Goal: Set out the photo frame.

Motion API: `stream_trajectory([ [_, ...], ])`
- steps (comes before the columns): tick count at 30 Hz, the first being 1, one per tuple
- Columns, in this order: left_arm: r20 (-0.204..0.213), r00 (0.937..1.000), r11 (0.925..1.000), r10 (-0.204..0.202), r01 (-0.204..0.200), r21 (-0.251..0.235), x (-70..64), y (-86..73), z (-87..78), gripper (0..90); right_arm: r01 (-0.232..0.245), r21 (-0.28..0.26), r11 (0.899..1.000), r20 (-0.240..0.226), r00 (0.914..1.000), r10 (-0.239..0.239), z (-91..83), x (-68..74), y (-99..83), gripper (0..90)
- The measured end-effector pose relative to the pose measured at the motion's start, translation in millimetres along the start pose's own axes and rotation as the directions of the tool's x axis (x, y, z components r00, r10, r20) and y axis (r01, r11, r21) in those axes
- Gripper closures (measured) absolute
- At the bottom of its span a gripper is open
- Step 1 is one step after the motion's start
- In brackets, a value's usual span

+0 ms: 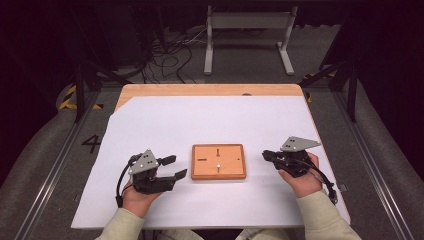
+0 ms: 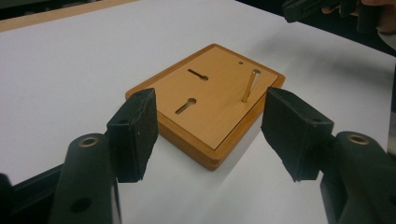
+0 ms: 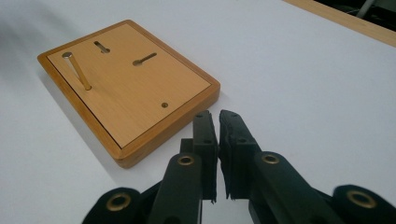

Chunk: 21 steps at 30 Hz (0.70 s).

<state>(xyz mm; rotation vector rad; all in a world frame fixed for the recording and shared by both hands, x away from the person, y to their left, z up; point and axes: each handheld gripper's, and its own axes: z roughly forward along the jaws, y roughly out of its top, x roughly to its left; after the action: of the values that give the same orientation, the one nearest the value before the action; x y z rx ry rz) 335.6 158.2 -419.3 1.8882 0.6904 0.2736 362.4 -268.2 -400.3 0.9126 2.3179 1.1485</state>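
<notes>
Flanking the wooden board (image 1: 218,161), left claw (image 1: 172,167) gapes, right claw (image 1: 265,155) pinched together.

1. Lab or test studio, with dark surroundings on all sides.
2. Wooden table (image 1: 210,90) covered by a white sheet (image 1: 210,125), lit from above.
3. Tangle of black cables (image 1: 170,55) on grey carpet behind the table.
4. Grey metal stand (image 1: 248,30) farther back.
5. Yellow-black hazard tape (image 1: 70,97) and a number 4 (image 1: 91,143) marked on the floor at left.
6. Metal rails (image 1: 55,165) along both sides.
</notes>
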Motion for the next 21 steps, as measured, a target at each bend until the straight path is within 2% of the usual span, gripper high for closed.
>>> stream_trajectory([
  [4, 0.044, 0.9988, 0.9998, -0.02, 0.02, -0.007, -1.8, 9.2, 5.6, 38.0, -0.019, -0.001, 1.0, 0.002, 0.9998, 0.019, -11.0, -5.2, -5.1, 84.2],
  [5, 0.044, 0.9988, 0.9998, -0.02, 0.02, -0.007, -1.8, 9.2, 5.6, 37.9, -0.019, -0.001, 1.0, 0.002, 0.9998, 0.019, -11.0, -5.2, -5.1, 84.2],
  [9, 0.086, 0.9962, 0.9994, -0.015, 0.017, -0.028, -2.6, 15.8, 14.0, 38.3, -0.046, -0.001, 0.999, -0.022, 0.9987, 0.046, -13.9, -7.5, -12.7, 83.7],
  [13, 0.09, 0.9958, 0.9997, -0.016, 0.018, -0.016, -4.0, 17.6, 26.2, 36.9, -0.05, -0.006, 0.999, -0.021, 0.9985, 0.05, -17.1, -7.2, -14.5, 83.1],
  [16, 0.095, 0.9952, 0.9998, -0.02, 0.021, -0.006, -6.6, 22.3, 38.5, 30.9, -0.055, -0.01, 0.998, -0.017, 0.9983, 0.055, -20.0, -7.5, -15.9, 82.6],
  [18, 0.1, 0.995, 1.0, -0.002, 0.003, -0.003, -10.8, 25.1, 46.7, 31.2, -0.059, -0.01, 0.998, -0.016, 0.9982, 0.059, -21.4, -7.9, -17.2, 82.4],
  [21, 0.11, 0.9939, 1.0, 0.0, -0.001, 0.005, -14.6, 27.3, 56.5, 32.7, -0.066, -0.012, 0.998, -0.01, 0.9978, 0.066, -23.4, -8.7, -19.3, 82.3],
])
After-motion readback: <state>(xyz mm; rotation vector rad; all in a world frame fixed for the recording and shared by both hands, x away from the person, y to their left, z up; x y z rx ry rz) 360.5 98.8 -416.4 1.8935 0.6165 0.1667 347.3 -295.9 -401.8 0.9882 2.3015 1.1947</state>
